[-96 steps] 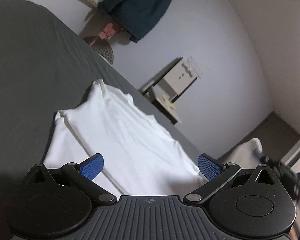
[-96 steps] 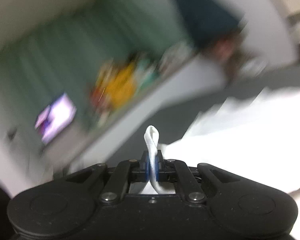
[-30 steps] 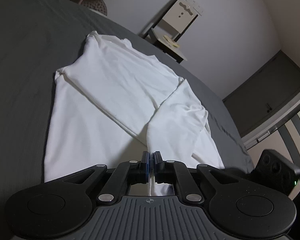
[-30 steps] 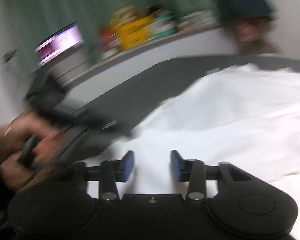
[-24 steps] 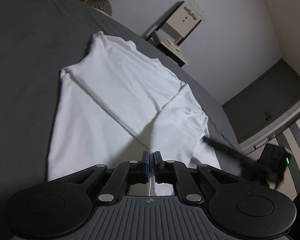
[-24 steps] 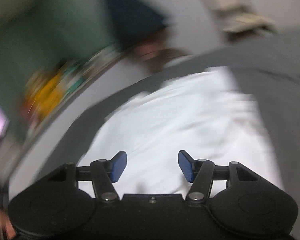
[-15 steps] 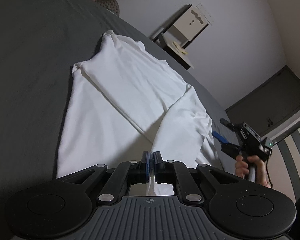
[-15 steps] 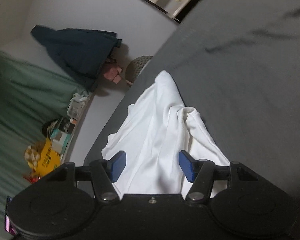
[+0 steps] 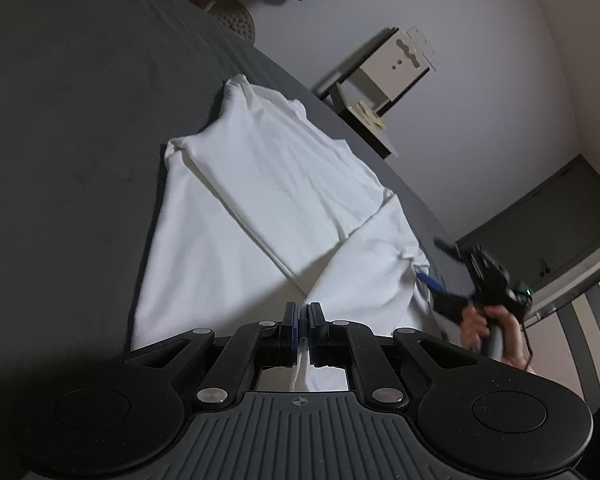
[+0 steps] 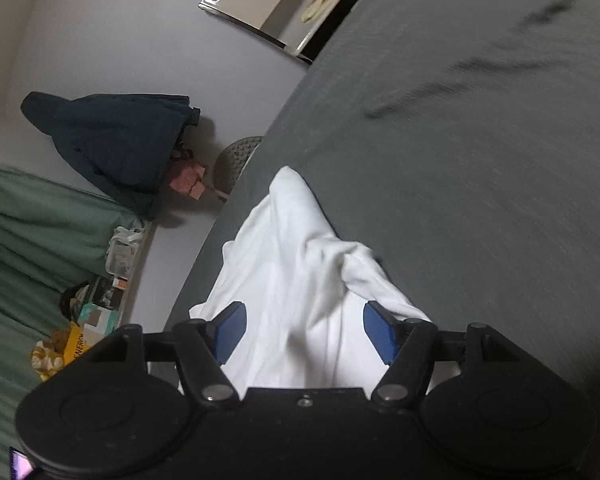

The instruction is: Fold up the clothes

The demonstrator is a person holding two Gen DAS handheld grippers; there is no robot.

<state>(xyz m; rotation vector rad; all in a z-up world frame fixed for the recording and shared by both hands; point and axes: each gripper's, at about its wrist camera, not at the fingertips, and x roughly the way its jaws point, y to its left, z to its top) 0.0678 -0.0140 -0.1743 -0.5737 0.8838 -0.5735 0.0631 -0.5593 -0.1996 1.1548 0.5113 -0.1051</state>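
Observation:
A white shirt (image 9: 260,200) lies spread on a dark grey bed (image 9: 68,112), with one sleeve folded across its body. My left gripper (image 9: 302,322) is shut on the shirt's near hem, and a strip of white cloth runs between its pads. In the right wrist view the shirt (image 10: 292,280) stretches away from my right gripper (image 10: 304,330), whose jaws are opening over the cloth edge without pressing it. From the left wrist view the right gripper (image 9: 440,266) shows at the shirt's right edge, held by a hand (image 9: 484,320).
The bed's far edge meets a white wall. A small side table (image 9: 380,80) stands beyond it, with a round woven basket (image 10: 236,160) and a dark hanging jacket (image 10: 116,140) nearby. A shelf of clutter (image 10: 80,328) and a green curtain are at the left.
My right gripper swung from the left side of the shirt round to its right edge, rolled over, and widened its jaws. My left gripper stayed shut on the hem.

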